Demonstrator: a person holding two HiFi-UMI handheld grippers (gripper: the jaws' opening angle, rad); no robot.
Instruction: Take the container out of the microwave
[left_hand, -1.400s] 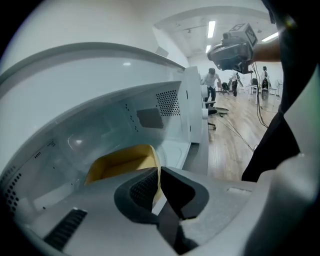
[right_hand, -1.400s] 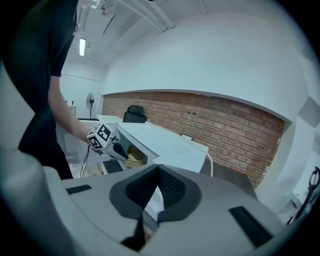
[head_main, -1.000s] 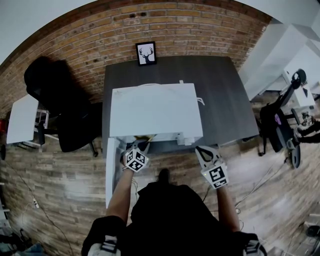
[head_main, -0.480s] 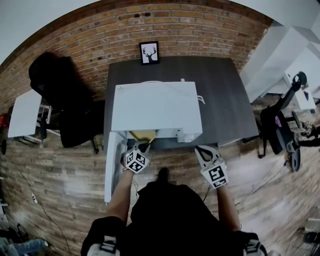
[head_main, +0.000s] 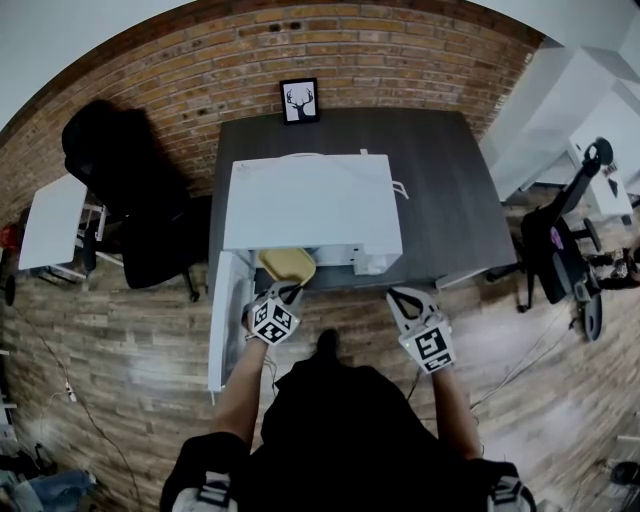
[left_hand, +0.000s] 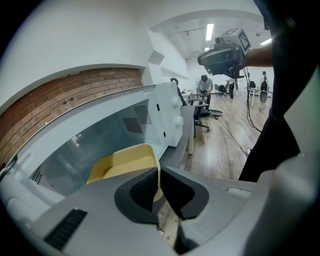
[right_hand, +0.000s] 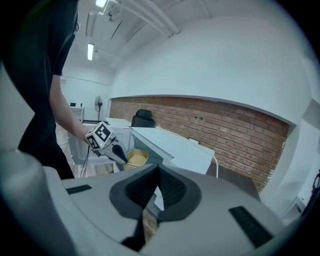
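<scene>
A white microwave (head_main: 310, 210) stands on a dark table (head_main: 450, 190) with its door (head_main: 222, 320) swung open to the left. A yellow container (head_main: 287, 265) sticks out of the microwave's front opening. My left gripper (head_main: 288, 291) is shut on the container's near rim. In the left gripper view the thin yellow wall (left_hand: 125, 162) runs between the pads of the left gripper (left_hand: 159, 182). My right gripper (head_main: 400, 297) hovers in front of the table's edge, to the right of the microwave, shut and empty. The right gripper view shows the container (right_hand: 136, 158) and the microwave (right_hand: 170, 145) beyond the right gripper (right_hand: 159, 182).
A framed deer picture (head_main: 300, 101) leans on the brick wall behind the table. Black office chairs stand at the left (head_main: 120, 200) and right (head_main: 555, 250). A small white side table (head_main: 50, 220) stands far left. A cable (head_main: 400, 190) trails from the microwave's right side.
The yellow container has slid out of the microwave towards me, held by my left gripper. The right gripper has stayed in about the same place.
</scene>
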